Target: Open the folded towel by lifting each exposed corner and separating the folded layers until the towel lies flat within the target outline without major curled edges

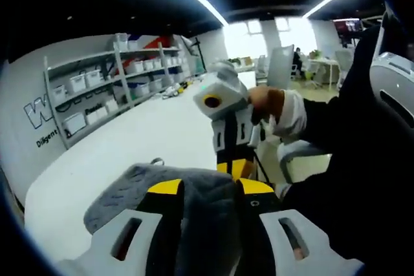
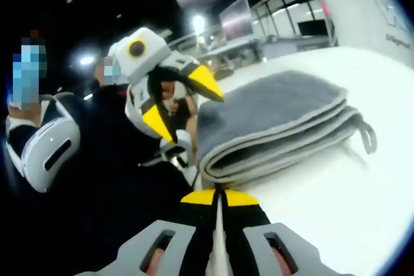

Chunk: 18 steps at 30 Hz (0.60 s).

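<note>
On white table [image 2: 336,211] | grey towel [image 2: 272,121] | folded, layered, loop tag

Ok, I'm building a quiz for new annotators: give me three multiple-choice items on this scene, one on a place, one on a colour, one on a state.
1. Where does the folded towel lie? A on the white table; B on a shelf; C on a chair.
2. Its colour? A blue; B grey; C yellow.
3. The left gripper has its jaws: A shut; B spread wide; C clamped on a box.
Key: 1A, it rests on the tabletop; 2B, its cloth is grey throughout; 3B, the yellow tips stand far apart.
</note>
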Motion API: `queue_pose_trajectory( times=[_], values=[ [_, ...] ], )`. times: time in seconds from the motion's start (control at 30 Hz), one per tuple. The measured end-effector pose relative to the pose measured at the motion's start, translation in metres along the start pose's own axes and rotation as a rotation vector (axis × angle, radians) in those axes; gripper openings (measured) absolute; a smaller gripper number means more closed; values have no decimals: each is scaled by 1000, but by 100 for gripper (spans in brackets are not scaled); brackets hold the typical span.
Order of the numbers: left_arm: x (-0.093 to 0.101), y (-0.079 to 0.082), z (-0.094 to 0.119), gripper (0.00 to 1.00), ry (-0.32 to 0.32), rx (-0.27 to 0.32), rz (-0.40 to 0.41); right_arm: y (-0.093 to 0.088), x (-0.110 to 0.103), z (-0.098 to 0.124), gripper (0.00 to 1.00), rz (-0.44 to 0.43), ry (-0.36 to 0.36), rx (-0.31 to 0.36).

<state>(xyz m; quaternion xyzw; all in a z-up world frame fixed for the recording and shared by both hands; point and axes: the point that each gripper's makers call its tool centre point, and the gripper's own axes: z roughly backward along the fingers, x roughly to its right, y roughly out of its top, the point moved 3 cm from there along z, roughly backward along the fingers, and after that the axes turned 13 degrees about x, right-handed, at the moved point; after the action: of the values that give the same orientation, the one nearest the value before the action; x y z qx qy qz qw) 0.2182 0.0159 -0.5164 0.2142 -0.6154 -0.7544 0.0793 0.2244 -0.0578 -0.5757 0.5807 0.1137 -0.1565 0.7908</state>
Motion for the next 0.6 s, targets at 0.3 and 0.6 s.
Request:
queue_pose_trajectory(
  times=[0.3,0.6],
  values=[
    [11,-2,-8,27,-23,-5,47,-2,0,2,0,-4,-2,-15],
    [16,-13,-16,27,-26,-59,-16,0,-5,4,0,3,7,-6]
  ],
)
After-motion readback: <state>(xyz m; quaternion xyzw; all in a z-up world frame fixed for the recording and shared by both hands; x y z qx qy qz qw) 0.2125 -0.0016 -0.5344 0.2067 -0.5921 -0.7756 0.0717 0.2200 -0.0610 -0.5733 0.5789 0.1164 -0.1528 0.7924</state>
